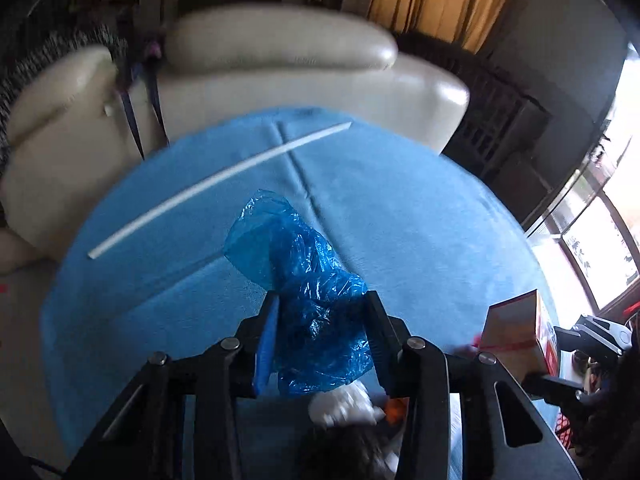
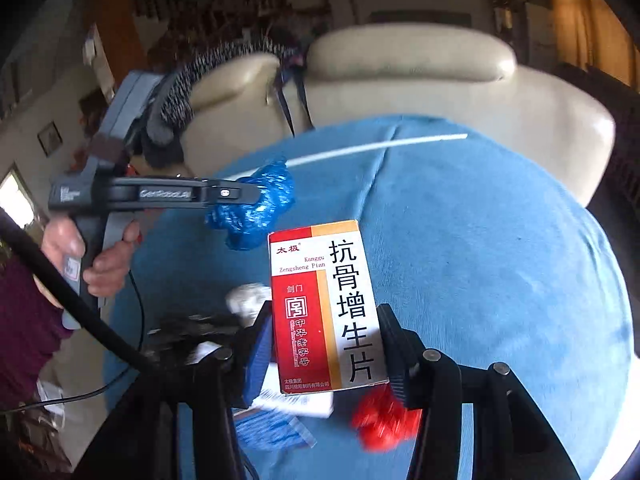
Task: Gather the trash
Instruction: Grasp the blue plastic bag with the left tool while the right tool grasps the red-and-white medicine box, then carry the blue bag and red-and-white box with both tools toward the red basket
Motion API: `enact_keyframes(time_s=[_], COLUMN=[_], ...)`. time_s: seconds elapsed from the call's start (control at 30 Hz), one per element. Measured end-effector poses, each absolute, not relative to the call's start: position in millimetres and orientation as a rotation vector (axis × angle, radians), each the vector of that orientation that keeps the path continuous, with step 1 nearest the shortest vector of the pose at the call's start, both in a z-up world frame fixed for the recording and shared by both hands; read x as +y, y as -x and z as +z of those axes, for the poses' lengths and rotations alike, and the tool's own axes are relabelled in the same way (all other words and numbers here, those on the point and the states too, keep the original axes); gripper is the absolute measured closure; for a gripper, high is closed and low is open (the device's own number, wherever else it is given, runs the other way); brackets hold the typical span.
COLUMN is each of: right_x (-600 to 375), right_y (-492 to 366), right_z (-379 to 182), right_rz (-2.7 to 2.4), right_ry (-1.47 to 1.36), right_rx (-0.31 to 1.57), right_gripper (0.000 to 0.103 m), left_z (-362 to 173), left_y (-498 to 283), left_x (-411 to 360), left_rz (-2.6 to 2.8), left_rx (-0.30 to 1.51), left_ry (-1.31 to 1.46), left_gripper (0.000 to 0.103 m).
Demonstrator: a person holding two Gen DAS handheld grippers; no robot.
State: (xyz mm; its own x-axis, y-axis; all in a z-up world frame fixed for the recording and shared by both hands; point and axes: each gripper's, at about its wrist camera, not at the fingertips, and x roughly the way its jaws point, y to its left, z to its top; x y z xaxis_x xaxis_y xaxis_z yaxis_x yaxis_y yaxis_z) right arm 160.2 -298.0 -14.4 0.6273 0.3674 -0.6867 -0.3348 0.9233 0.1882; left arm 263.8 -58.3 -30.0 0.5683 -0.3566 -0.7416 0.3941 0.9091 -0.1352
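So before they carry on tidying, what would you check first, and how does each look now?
1. Left gripper shut on the blue plastic bag: ok.
2. Right gripper shut on the medicine box: ok.
3. Bag lifted off the blue tablecloth: ok.
4. Bin to drop into: cannot tell, none in view.
5. Trash left: not ok; red wad, white crumpled paper, white strip.

A cream sofa (image 1: pixel 248 80) sits at 12 o'clock beyond the blue tabletop (image 1: pixel 420 220); tan curtains (image 1: pixel 440 0) at 1, bright windows (image 1: pixel 612 220) at 3.
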Motion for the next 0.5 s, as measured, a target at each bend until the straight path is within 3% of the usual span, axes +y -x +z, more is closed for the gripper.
enact_keyframes(time_s=[0.23, 0.5], right_x=[-306, -319], right_y=[-67, 20], right_z=[19, 20], right_rz=[0.363, 0.267], right_ry=[-0.124, -0.22], right_rx=[0.68, 0.691], right_gripper=[0.051, 0.051], left_z=[10, -1], left_y=[-152, -46], left_x=[-63, -79], left_rz=[-0.472, -0.439], left_rx=[0.709, 0.668], left_ry=[-0.099, -0.138], left_gripper=[0.06, 0.06])
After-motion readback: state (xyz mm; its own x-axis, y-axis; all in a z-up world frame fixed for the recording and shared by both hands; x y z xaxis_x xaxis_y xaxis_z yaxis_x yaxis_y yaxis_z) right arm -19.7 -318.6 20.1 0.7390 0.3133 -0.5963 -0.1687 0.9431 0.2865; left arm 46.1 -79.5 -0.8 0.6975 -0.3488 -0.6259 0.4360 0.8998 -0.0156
